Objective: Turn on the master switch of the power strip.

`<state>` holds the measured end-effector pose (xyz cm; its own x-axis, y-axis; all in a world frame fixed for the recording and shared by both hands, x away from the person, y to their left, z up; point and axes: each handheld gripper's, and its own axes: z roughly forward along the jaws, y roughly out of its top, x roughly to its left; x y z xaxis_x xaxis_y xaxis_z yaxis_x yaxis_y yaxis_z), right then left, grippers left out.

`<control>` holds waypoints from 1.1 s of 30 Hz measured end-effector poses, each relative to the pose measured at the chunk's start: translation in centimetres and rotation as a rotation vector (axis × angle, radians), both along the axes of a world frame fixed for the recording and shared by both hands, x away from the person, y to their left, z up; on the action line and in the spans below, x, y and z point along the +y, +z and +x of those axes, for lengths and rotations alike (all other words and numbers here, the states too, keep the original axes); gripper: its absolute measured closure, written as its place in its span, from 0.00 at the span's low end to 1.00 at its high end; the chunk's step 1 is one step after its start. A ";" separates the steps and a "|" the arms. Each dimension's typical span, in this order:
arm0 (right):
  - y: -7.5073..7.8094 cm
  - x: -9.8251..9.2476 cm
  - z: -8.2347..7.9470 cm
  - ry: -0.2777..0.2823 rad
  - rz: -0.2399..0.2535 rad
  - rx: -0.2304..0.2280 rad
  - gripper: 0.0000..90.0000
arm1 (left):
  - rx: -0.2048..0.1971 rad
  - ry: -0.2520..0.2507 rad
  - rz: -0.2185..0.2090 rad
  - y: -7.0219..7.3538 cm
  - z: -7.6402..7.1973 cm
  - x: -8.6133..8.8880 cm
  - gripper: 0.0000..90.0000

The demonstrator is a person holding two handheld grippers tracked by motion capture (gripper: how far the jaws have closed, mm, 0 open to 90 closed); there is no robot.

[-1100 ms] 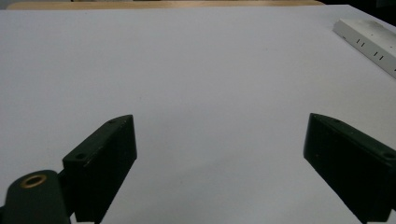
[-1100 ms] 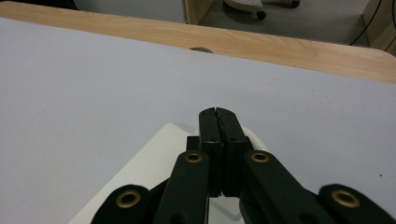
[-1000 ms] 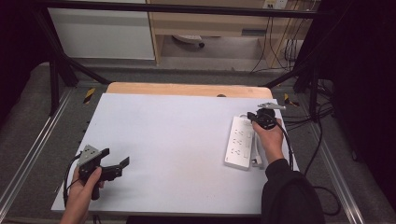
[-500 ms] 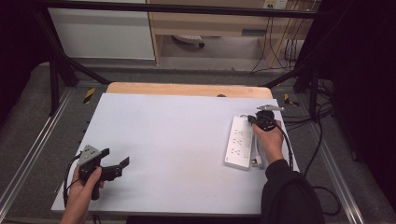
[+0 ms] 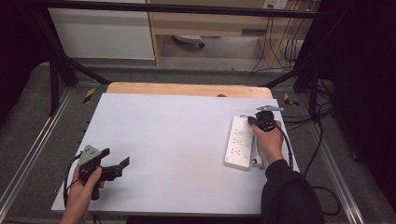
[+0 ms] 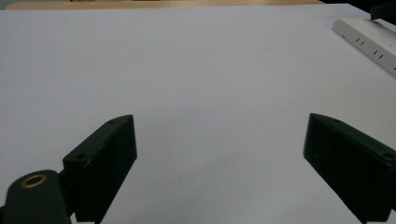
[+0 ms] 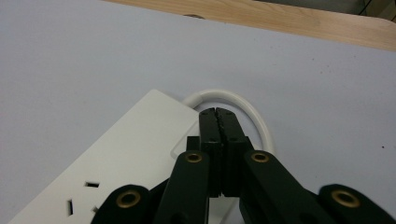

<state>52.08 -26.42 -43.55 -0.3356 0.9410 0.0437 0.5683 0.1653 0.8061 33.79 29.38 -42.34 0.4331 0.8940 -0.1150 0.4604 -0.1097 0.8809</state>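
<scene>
The right gripper (image 7: pixel 219 112) has moved to the power strip's (image 5: pixel 237 142) far end at 2 o'clock, jaws pressed together – perhaps to press it; the left gripper (image 5: pixel 114 161) stays wide at 8 o'clock

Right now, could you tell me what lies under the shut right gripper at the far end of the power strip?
Under the right gripper lie the far corner of the white power strip and its looping white cable on the table. The gripper covers where cable and strip meet.
</scene>
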 end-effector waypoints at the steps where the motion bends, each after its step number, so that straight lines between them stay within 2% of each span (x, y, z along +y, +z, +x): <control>1: 0.0 0.0 0.0 0.000 0.002 0.001 1.00 | 0.000 0.000 -0.001 0.0 0.0 0.0 0.11; 12: -0.1 0.0 0.0 -0.001 -0.005 0.004 1.00 | 0.000 0.000 0.000 0.0 0.0 0.0 0.11; 15: -0.1 0.1 0.0 -0.001 -0.031 0.005 1.00 | 0.000 -0.001 -0.001 0.0 0.0 0.0 0.11; 20: -0.1 0.2 0.0 -0.002 -0.040 0.008 1.00 | 0.001 -0.002 -0.001 0.0 0.0 0.0 0.11; 33: -0.1 0.4 0.1 -0.008 -0.051 0.012 1.00 | 0.004 0.000 0.003 0.0 0.0 0.0 0.11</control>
<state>52.14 -26.06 -43.62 -0.3277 0.9448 0.0001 0.5795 0.2010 0.7898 33.74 29.37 -42.36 0.4329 0.8942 -0.1141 0.4639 -0.1124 0.8787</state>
